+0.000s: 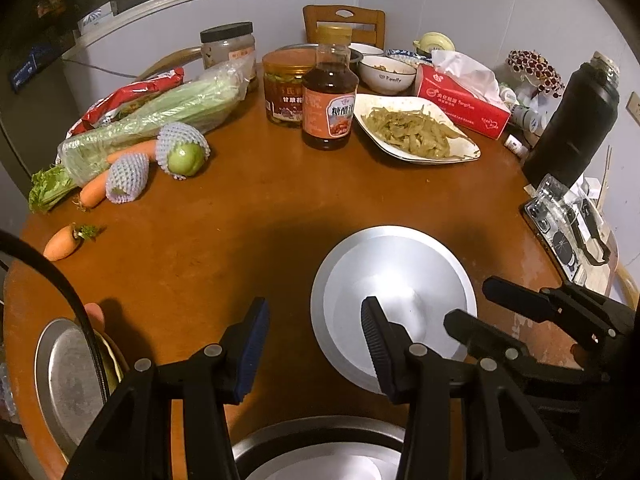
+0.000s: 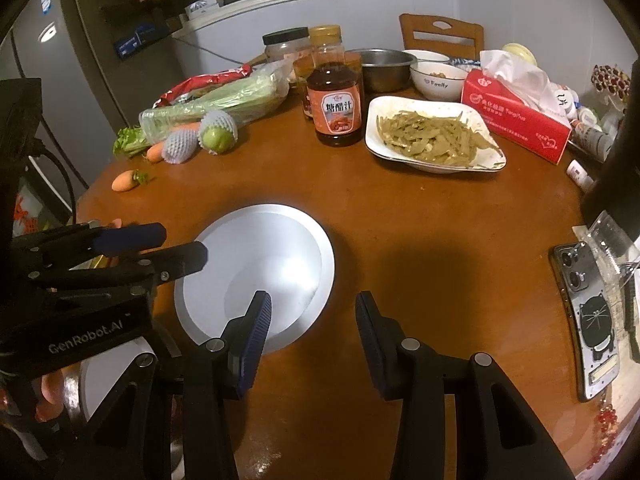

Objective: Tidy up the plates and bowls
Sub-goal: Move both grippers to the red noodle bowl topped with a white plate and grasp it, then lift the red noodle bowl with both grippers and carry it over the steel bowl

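two grippers over the round table [image 1: 240, 200], near edge. left gripper [image 1: 316, 344] and right gripper [image 2: 314, 332] both part open, nothing between the pads. empty silver plate [image 2: 256, 264] flat near that edge, under both. white dish [image 2: 436, 132] of cooked greens toward far edge; white bowl [image 2: 436, 78] with food and steel bowl [image 2: 384, 68] behind it. sauce bottle [image 2: 338, 104] half full.

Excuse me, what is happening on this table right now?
A person holds a two-finger gripper in each hand over a round wooden table. The left gripper and the right gripper are both open and hold nothing. Between them lies an empty silver plate, not gripped. Further back stands a white dish of cooked vegetables, untouched.
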Demonstrator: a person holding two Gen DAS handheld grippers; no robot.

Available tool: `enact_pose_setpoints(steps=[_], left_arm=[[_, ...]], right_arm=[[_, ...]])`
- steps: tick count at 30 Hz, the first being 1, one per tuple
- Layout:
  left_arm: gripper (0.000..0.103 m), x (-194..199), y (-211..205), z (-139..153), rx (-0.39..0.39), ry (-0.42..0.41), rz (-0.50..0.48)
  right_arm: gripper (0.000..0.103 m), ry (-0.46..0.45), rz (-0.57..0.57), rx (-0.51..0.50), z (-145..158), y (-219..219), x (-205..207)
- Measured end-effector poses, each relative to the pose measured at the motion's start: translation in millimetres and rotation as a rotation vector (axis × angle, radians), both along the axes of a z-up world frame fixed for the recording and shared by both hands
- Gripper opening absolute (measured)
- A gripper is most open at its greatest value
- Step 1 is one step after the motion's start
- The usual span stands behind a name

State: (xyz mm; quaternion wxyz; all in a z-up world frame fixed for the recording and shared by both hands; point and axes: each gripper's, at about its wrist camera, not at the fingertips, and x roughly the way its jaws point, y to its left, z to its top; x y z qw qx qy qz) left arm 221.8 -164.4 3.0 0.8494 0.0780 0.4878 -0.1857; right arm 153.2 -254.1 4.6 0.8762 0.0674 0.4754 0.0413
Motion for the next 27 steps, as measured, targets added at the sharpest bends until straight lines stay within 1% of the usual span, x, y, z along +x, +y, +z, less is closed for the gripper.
enact_pose_setpoints(steps=[4,10,14,18,23,27], left_arm=[[0.047,2,-2,-6,0.013,0.004,0.003],[0.047,6,-5,-11,0.008,0.022,0.003],[0.047,7,-5,-12,-0.021,0.034,-0.006],[0.047,8,-5,-13,-0.066,0.053,-0.023],[0.047,9,-6,-20,-0.091,0.083,-0.031],[0.047,10,-6,-21,-0.099,0.085,-0.030]], right_arm=[[0.045,0.009,0.010,0.010,-5,4,2],[0.045,0.014,0.021,0.012,-9,7,5],[0.045,0.015,0.026,0.019,-11,9,6],[0.045,0.020,0.040,0.034,-12,13,6],[0.041,0.013,0.048,0.036,-12,16,6],[0.040,0.015,0.048,0.027,-13,18,5]])
